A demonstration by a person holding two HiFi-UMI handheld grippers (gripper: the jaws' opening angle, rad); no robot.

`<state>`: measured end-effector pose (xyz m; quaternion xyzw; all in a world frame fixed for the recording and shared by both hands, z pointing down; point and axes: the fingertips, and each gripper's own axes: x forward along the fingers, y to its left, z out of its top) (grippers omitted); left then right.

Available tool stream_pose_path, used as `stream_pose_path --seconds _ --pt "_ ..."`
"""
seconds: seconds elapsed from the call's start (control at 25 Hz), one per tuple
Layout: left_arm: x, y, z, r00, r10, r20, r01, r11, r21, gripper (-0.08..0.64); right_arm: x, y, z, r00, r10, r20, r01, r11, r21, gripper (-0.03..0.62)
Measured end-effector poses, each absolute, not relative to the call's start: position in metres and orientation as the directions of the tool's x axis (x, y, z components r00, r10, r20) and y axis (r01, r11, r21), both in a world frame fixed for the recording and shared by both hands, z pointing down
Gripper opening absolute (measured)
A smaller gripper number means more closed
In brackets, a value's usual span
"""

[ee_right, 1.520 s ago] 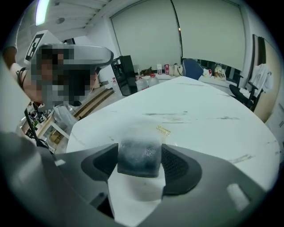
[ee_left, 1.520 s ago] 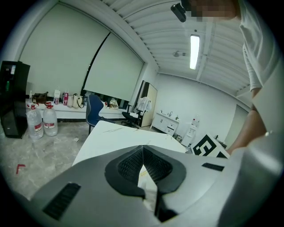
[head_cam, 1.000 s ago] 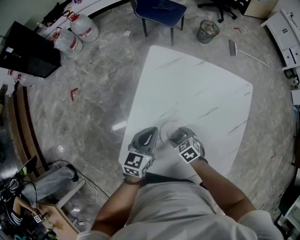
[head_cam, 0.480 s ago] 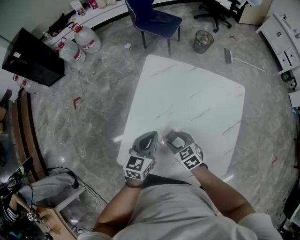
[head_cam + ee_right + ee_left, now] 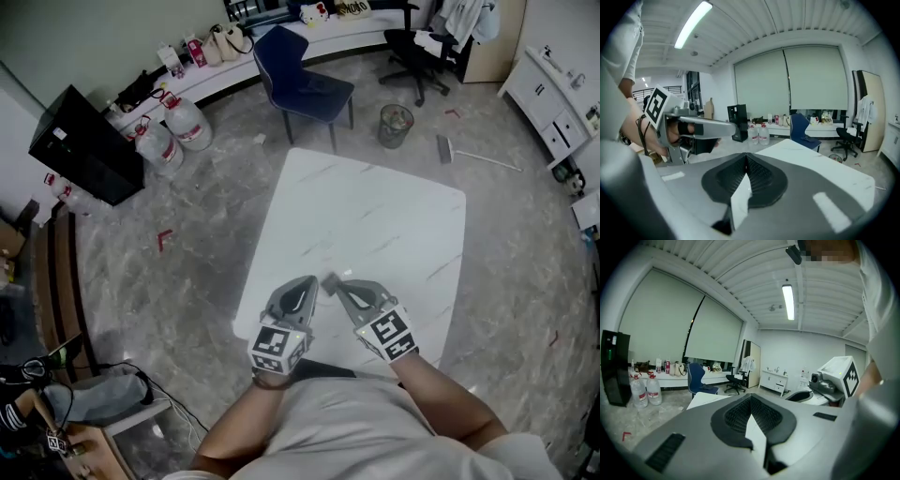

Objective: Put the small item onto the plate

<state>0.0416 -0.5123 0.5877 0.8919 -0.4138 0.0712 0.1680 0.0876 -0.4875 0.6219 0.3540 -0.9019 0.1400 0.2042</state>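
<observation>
In the head view my left gripper [image 5: 309, 282] and right gripper [image 5: 329, 280] are held side by side over the near edge of the white marble table [image 5: 375, 216], tips almost touching. Both are shut with nothing visible between the jaws. The left gripper [image 5: 750, 398] points level into the room, and the right gripper's marker cube [image 5: 841, 373] shows at its right. The right gripper [image 5: 746, 158] also points level, with the left gripper [image 5: 693, 127] at its left. No plate and no small item show in any view.
Beyond the table's far edge stand a blue chair [image 5: 302, 84], a wire bin [image 5: 396, 124] and a black office chair [image 5: 417, 42]. Water bottles [image 5: 173, 133] and a black cabinet [image 5: 82, 145] are at the far left. A broom [image 5: 473, 156] lies on the floor.
The view has tilted up toward the room. The round white plate seen under the grippers earlier is no longer visible. The right gripper's jaws have closed and both grippers have drawn together.
</observation>
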Motion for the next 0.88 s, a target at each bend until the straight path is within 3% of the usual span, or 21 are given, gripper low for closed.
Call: stream_pose_path --seconds 0.56,0.88 --pt "0.077 -0.476 0.364 0.652 -0.758 0.001 -0.756 -0.649 0.089 0.005 0.137 -0.454 0.360 -0.715 -0.696 0.059 -0.697 0.717 0.011 0.002" --pt "0.095 -0.448 0.323 0.672 -0.738 -0.067 -0.734 -0.675 0.071 0.005 0.150 -0.424 0.314 -0.708 -0.705 -0.040 -0.706 0.705 0.065 0.002"
